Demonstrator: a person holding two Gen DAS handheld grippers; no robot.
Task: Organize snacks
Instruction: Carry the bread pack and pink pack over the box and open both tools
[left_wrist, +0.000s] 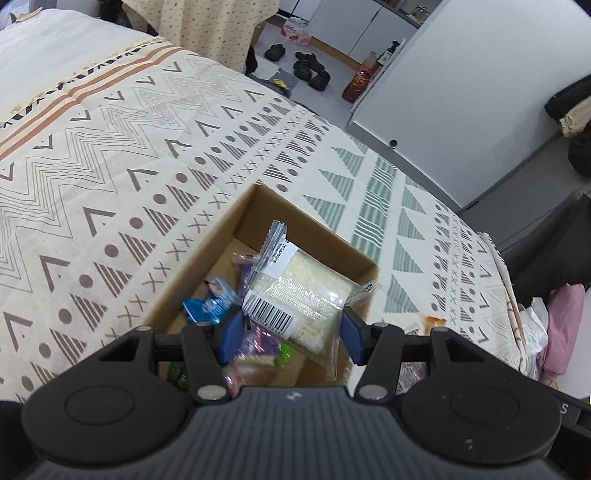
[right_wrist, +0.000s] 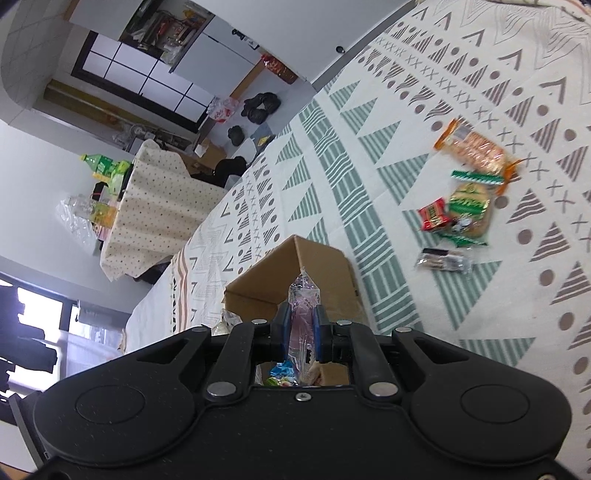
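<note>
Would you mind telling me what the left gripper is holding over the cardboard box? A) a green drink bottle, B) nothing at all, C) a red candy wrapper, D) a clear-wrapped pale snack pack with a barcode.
D: the left gripper's blue pads press both sides of the clear-wrapped pale snack pack, barcode showing, above the open cardboard box.

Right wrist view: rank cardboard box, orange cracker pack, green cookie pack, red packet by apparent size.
1. Cardboard box, though it sits nearest the camera.
2. and 3. Orange cracker pack and green cookie pack look alike; not ranked.
4. Red packet, smallest.
</note>
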